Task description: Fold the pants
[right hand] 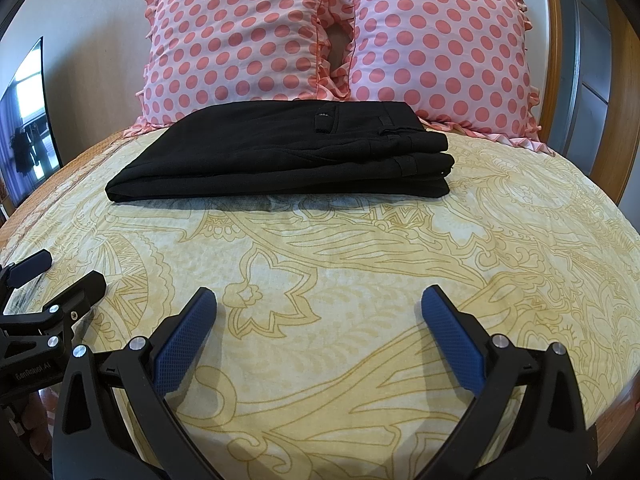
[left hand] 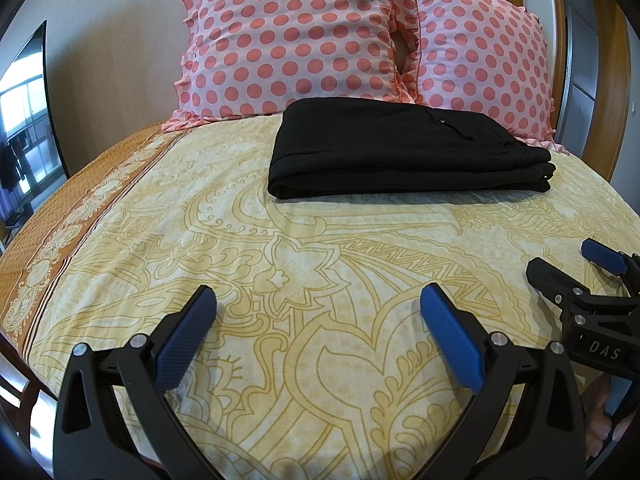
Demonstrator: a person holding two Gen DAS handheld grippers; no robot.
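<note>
Pants: one black pair [right hand: 280, 152], folded into a flat stack, far centre of the bed. 
Pillows: two, pink with red dots, at the far end; left pillow [right hand: 240, 48], right pillow [right hand: 440, 52], side by side. 
Bed: one, covered by one yellow patterned sheet [right hand: 360, 264]. 
Grippers: two, near edge; left gripper [left hand: 318, 300], right gripper [right hand: 319, 300]. Each has two blue-padded fingers, four pads total. 
Dark screen: one, far left wall [right hand: 28, 120].

White letters "DAS" stand on the right gripper [left hand: 576, 264]; other lettering appears mirrored, unreadable.
</note>
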